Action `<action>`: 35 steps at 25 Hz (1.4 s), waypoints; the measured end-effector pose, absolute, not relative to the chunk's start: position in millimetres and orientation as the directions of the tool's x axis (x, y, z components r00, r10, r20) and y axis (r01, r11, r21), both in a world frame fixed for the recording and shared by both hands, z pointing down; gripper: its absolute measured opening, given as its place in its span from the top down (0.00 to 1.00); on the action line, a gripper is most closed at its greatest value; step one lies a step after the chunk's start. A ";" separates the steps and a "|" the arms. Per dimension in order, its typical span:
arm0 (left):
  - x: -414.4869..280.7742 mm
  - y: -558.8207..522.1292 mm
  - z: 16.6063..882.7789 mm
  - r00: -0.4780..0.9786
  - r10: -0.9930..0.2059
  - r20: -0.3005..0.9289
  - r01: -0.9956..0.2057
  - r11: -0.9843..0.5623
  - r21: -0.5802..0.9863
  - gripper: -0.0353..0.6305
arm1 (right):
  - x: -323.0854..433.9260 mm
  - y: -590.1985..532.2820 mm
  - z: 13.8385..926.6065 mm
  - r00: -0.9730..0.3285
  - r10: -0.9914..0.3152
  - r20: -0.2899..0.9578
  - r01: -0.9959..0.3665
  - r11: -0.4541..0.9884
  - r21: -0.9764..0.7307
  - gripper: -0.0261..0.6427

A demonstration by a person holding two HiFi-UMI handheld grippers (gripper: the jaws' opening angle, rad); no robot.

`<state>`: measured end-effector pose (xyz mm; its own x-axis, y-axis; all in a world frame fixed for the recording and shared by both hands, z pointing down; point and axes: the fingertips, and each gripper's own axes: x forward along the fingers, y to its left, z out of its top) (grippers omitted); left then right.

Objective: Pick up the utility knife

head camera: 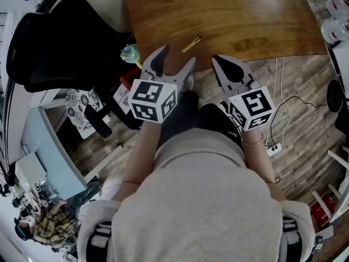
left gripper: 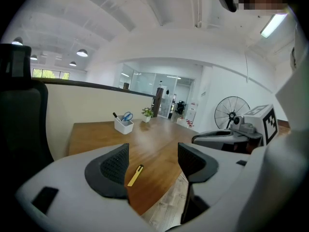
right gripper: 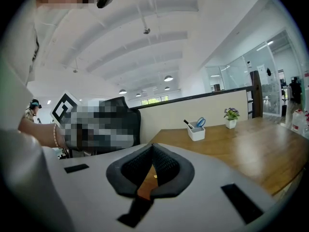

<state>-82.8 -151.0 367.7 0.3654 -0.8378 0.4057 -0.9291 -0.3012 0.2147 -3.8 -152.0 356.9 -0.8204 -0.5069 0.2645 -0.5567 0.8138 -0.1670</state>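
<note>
Left hand-held gripper (left gripper: pixel 153 164): jaws wide apart, nothing between them, aimed over the near edge of the wooden surface (head camera: pixel 245 15).

Right hand-held gripper (right gripper: pixel 151 151): jaws together at the tips, gripping nothing. Only bare wood shows through the small gap below the tips. Both tools hover at the near edge, close to the person's body.

Utility knife (left gripper: pixel 135 175): yellow, slim, lying flat on the surface close to its near edge. It is ahead of the left jaws and a little left of their centre line. Neither tool touches it.

Risks (judged):
- The knife is thin and lies flat, so a pad coming down off-line could skate it along the wood.
- It sits near the edge, so a nudge toward the person could send it to the floor (head camera: pixel 305 130).
- The jaws need lining up across its narrow width.
- Blade out or retracted: cannot tell.

Containers:
- White pen cup (left gripper: pixel 124 125), far back on the surface, holds blue-handled scissors (left gripper: pixel 127 116) and a dark pen (left gripper: pixel 115 115).
- Small pot (left gripper: pixel 146 119) near it holds a green plant (left gripper: pixel 147 111).
</note>
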 end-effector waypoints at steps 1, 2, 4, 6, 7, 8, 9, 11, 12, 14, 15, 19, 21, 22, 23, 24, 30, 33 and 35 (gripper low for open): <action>-80.4 -153.9 369.2 0.370 -0.834 0.410 -0.928 -0.305 0.215 0.47 | -0.8 -154.6 358.3 -0.817 -0.512 0.265 -0.562 0.809 -0.172 0.94; -78.1 -156.8 370.5 0.374 -0.830 0.414 -0.926 -0.309 0.216 0.47 | 2.4 -157.0 359.4 -0.814 -0.517 0.266 -0.568 0.804 -0.177 0.94; -74.2 -163.3 370.9 0.379 -0.827 0.415 -0.924 -0.315 0.217 0.47 | 8.8 -162.0 360.5 -0.807 -0.528 0.266 -0.579 0.795 -0.180 0.94; -70.8 -169.3 369.1 0.387 -0.826 0.410 -0.921 -0.324 0.216 0.47 | 14.8 -167.2 361.2 -0.798 -0.541 0.267 -0.593 0.785 -0.180 0.94; -69.3 -171.6 368.7 0.393 -0.824 0.409 -0.919 -0.331 0.216 0.47 | 17.2 -169.6 361.7 -0.792 -0.549 0.267 -0.600 0.779 -0.180 0.94; -68.1 -173.9 368.8 0.398 -0.821 0.408 -0.917 -0.336 0.216 0.47 | 19.1 -172.2 362.3 -0.787 -0.556 0.268 -0.608 0.773 -0.181 0.94; -67.1 -176.8 369.1 0.402 -0.820 0.408 -0.915 -0.340 0.218 0.47 | 20.7 -175.1 362.6 -0.783 -0.562 0.269 -0.614 0.769 -0.181 0.94; -64.3 -184.0 368.9 0.410 -0.818 0.404 -0.911 -0.347 0.222 0.47 | 23.5 -182.0 362.1 -0.776 -0.570 0.269 -0.622 0.763 -0.177 0.94; -62.6 -187.6 368.6 0.415 -0.816 0.402 -0.909 -0.352 0.224 0.47 | 24.6 -185.2 361.5 -0.774 -0.573 0.269 -0.625 0.761 -0.175 0.94; -60.1 -194.4 369.8 0.424 -0.811 0.403 -0.905 -0.360 0.226 0.47 | 25.9 -190.9 360.3 -0.769 -0.579 0.271 -0.630 0.757 -0.171 0.94; -59.7 -198.0 371.1 0.427 -0.809 0.405 -0.903 -0.363 0.228 0.47 | 26.2 -193.5 359.9 -0.767 -0.581 0.273 -0.633 0.755 -0.170 0.94; -59.3 -212.3 374.3 0.436 -0.802 0.409 -0.899 -0.369 0.237 0.47 | 27.8 -199.8 358.8 -0.762 -0.582 0.283 -0.637 0.752 -0.168 0.94; -60.1 -219.1 373.2 0.440 -0.802 0.405 -0.897 -0.372 0.239 0.47 | 28.2 -203.1 359.8 -0.759 -0.582 0.292 -0.640 0.751 -0.166 0.94; -61.5 -222.2 372.4 0.442 -0.801 0.403 -0.896 -0.374 0.240 0.47 | 27.3 -205.5 360.4 -0.757 -0.583 0.296 -0.642 0.749 -0.164 0.94; -63.4 -225.2 371.8 0.445 -0.800 0.403 -0.895 -0.377 0.240 0.47 | 25.9 -208.2 360.6 -0.754 -0.585 0.299 -0.644 0.747 -0.163 0.94; -65.6 -228.3 371.2 0.447 -0.799 0.403 -0.894 -0.380 0.238 0.47 | 24.2 -211.1 360.1 -0.752 -0.587 0.300 -0.646 0.746 -0.162 0.94; -84.1 -248.4 369.4 0.437 -0.800 0.411 -0.899 -0.377 0.223 0.47 | 14.5 -227.5 351.7 -0.745 -0.601 0.288 -0.656 0.739 -0.155 0.94; -93.5 -255.2 374.2 0.438 -0.789 0.430 -0.899 -0.383 0.213 0.47 | 11.4 -236.6 350.1 -0.736 -0.615 0.284 -0.668 0.728 -0.153 0.94; -96.9 -260.2 379.0 0.447 -0.776 0.445 -0.894 -0.398 0.204 0.48 | 9.5 -243.6 351.1 -0.727 -0.626 0.282 -0.679 0.718 -0.154 0.94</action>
